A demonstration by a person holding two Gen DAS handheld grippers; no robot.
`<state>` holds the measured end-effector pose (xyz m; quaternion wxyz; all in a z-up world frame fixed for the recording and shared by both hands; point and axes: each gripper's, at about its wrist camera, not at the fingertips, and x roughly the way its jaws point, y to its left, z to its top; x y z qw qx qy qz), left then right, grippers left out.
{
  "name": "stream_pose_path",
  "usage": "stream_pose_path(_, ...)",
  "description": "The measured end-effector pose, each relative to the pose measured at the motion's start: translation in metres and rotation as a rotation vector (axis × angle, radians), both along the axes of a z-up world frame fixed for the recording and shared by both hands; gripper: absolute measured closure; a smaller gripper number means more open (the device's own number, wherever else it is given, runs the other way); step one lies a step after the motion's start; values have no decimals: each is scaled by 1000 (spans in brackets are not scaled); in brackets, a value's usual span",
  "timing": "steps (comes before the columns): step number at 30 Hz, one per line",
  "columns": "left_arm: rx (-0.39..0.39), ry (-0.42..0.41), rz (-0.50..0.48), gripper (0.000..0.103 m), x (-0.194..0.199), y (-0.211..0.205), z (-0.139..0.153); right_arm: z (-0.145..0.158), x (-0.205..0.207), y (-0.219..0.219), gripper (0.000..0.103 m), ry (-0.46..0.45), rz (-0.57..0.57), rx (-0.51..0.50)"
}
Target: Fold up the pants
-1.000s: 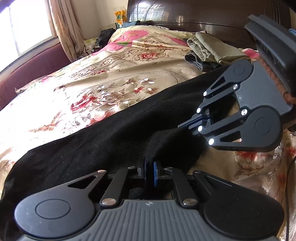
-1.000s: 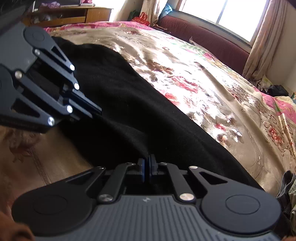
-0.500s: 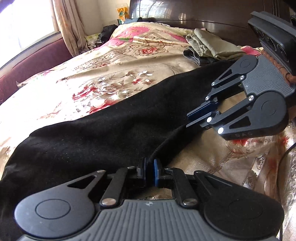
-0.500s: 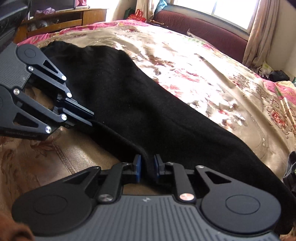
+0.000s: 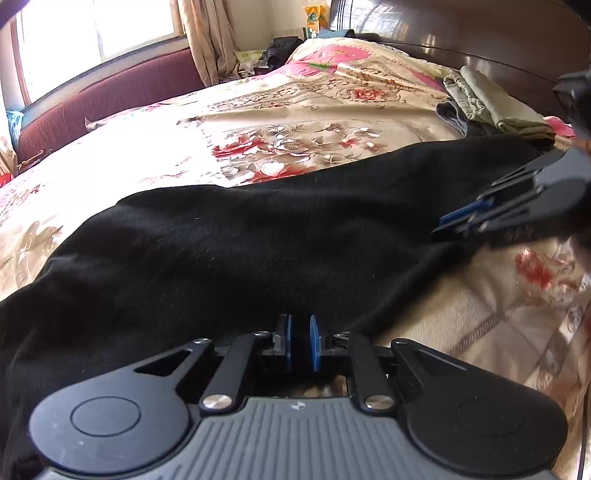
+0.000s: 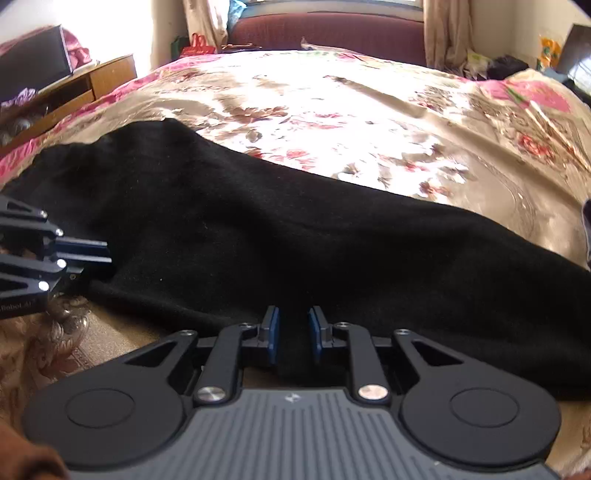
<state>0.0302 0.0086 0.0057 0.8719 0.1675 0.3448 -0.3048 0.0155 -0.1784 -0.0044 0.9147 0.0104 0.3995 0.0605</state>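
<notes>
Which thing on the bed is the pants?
Find the big flowery bedspread. Along its near edge lies one long, flat stretch of cloth: the black pants. They are plain black, unlike the green and grey folded clothes stacked by the headboard.

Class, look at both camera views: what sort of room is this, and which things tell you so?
Most likely a home bedroom: a floral satin bedspread covers a wide bed, a dark wooden headboard stands behind it, and beige window curtains hang nearby.
</notes>
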Motion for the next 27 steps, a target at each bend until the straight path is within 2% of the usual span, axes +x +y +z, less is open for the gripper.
stream_pose_path(4,13,-12,5,74,-4,-1,4,16,-32,-58,83,-29,-254,109)
stream_pose_path(8,30,-24,-24,75,-4,-16,4,17,-60,-118,83,-37,-516,163)
stream_pose_path(9,36,-27,-32,75,-4,-19,4,15,-67,-135,80,-36,-595,192)
stream_pose_path(12,57,-33,-51,75,-5,-28,4,5,-83,-175,74,-65,-765,368)
stream_pose_path(15,87,-36,-62,75,-4,-36,5,-3,-89,-197,73,-126,-836,517)
stream_pose_path(19,123,-42,-73,75,-4,-41,5,-10,-87,-215,67,-194,-907,603)
stream_pose_path(21,138,-50,-77,75,-5,-44,5,-9,-90,-220,67,-221,-923,615)
stream_pose_path(27,147,-59,-87,75,-5,-46,4,1,-102,-222,66,-264,-920,566)
